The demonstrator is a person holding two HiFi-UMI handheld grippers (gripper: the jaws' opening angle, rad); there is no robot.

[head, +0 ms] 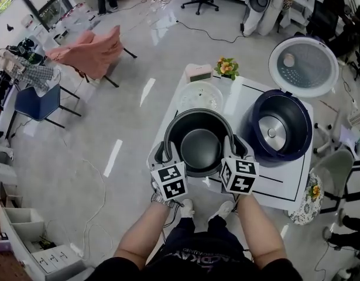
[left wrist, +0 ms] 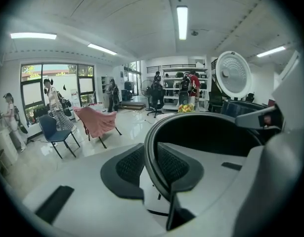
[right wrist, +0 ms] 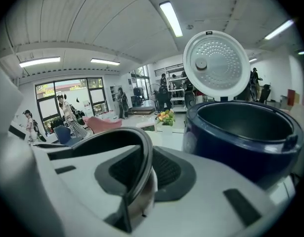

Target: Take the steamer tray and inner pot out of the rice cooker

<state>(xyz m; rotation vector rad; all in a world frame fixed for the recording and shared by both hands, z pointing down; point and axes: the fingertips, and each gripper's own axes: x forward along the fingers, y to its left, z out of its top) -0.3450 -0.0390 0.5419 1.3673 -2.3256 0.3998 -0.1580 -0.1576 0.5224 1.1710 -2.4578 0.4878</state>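
Two bare forearms [head: 141, 233] reach forward from the bottom of the head view, each hand carrying a gripper topped with a square-marker cube. Beyond them stands a white rectangular table [head: 291, 186] with a thin black border line. On its right side sits the dark navy round rice cooker [head: 279, 124], hollow inside, its round white perforated lid [head: 304, 66] standing upright behind it. Left of the cooker is the dark grey metal inner pot [head: 200, 148], over the table's near part; whether its base touches the tabletop I cannot tell. The left gripper [head: 168, 151] is clamped on the pot's left rim, one pad inside the wall and one outside. The right gripper [head: 233, 148] pinches the right rim the same way. Behind the pot, the white round perforated steamer tray [head: 200, 95] lies flat on the table. A small pot of yellow flowers [head: 227, 67] stands at the far edge.
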